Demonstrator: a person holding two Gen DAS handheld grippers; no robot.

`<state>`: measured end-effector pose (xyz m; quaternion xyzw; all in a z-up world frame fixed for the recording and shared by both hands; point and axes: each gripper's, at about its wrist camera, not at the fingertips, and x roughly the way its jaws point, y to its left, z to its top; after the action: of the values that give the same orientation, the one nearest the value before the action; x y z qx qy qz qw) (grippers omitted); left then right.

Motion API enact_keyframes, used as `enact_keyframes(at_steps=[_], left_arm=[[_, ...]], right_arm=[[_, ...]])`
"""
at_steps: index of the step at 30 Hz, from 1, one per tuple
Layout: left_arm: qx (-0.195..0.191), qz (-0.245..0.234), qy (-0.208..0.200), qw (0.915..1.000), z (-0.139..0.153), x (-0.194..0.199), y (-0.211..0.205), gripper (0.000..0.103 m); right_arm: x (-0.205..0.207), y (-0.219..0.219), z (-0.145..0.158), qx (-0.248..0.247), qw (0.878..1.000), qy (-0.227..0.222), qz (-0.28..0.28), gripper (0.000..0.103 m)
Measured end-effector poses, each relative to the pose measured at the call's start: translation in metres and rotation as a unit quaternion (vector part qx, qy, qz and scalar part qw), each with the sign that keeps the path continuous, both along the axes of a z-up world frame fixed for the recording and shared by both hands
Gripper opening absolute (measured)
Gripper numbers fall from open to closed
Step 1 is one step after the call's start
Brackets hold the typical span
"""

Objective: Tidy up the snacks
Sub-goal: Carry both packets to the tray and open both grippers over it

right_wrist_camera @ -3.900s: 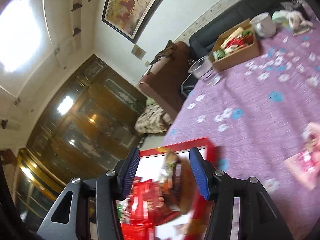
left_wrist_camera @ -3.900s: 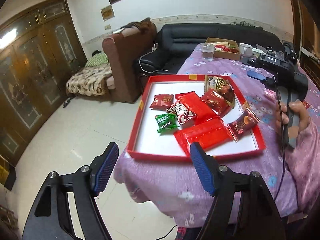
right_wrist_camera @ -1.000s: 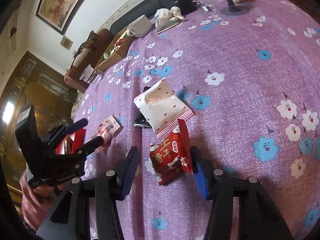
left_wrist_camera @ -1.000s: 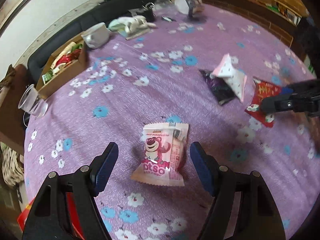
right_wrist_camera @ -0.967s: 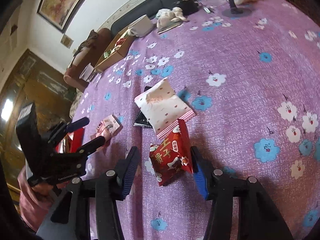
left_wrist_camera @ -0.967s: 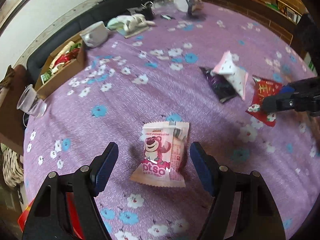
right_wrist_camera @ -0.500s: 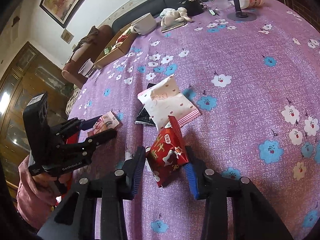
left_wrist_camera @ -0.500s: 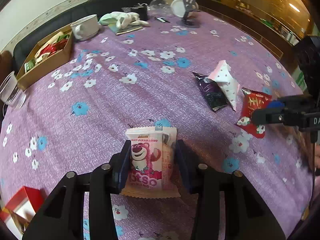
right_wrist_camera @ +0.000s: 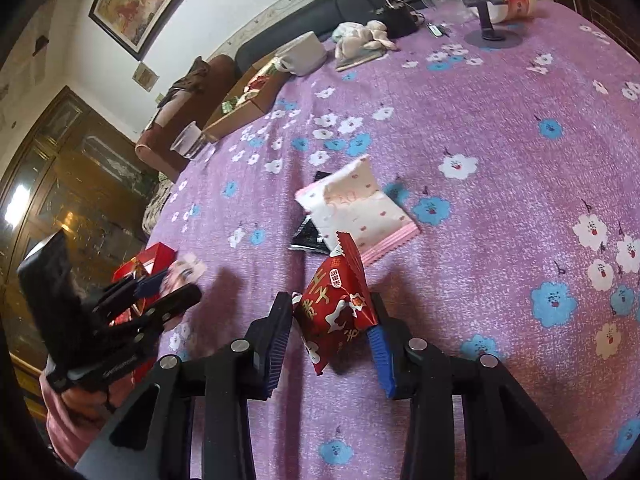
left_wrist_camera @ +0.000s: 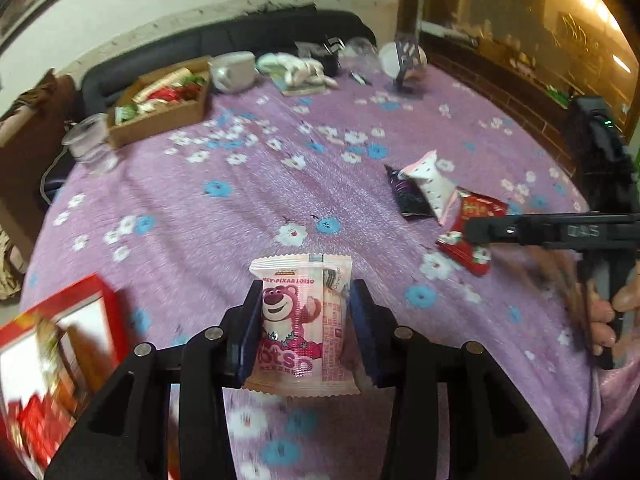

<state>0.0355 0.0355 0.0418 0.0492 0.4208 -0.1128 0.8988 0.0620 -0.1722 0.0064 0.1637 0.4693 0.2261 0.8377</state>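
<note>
Red tray (left_wrist_camera: 60,320) cut off by left edge, contents blurred; cardboard box (left_wrist_camera: 160,116) contents unreadable.

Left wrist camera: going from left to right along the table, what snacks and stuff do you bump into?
Red tray → pink bear snack packet → black packet → red snack packet.
</note>
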Motion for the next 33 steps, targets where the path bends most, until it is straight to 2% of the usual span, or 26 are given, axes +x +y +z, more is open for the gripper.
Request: enact_keyframes(at_steps=[6, 11, 20, 33], left_arm=[[0.01, 0.053, -0.048, 0.9974, 0.025, -0.039, 0.011, 0.04], [0.018, 0.084, -0.073, 0.9937, 0.039, -0.063, 0.025, 0.04], [0.015, 0.104, -0.095, 0.99, 0.052, -0.096, 0.043, 0.04], [0.006, 0.109, -0.106, 0.9884, 0.049, -0.125, 0.049, 0.04]], right_arm=[[-0.007, 0.008, 0.008, 0.01, 1.0, -0.029, 0.006, 0.038], [-0.018, 0.02, 0.023, 0.014, 0.998, -0.055, 0.012, 0.038], [-0.042, 0.049, 0.038, 0.036, 0.996, -0.072, 0.021, 0.038], [-0.076, 0.064, 0.032, 0.123, 0.987, -0.096, 0.031, 0.038]])
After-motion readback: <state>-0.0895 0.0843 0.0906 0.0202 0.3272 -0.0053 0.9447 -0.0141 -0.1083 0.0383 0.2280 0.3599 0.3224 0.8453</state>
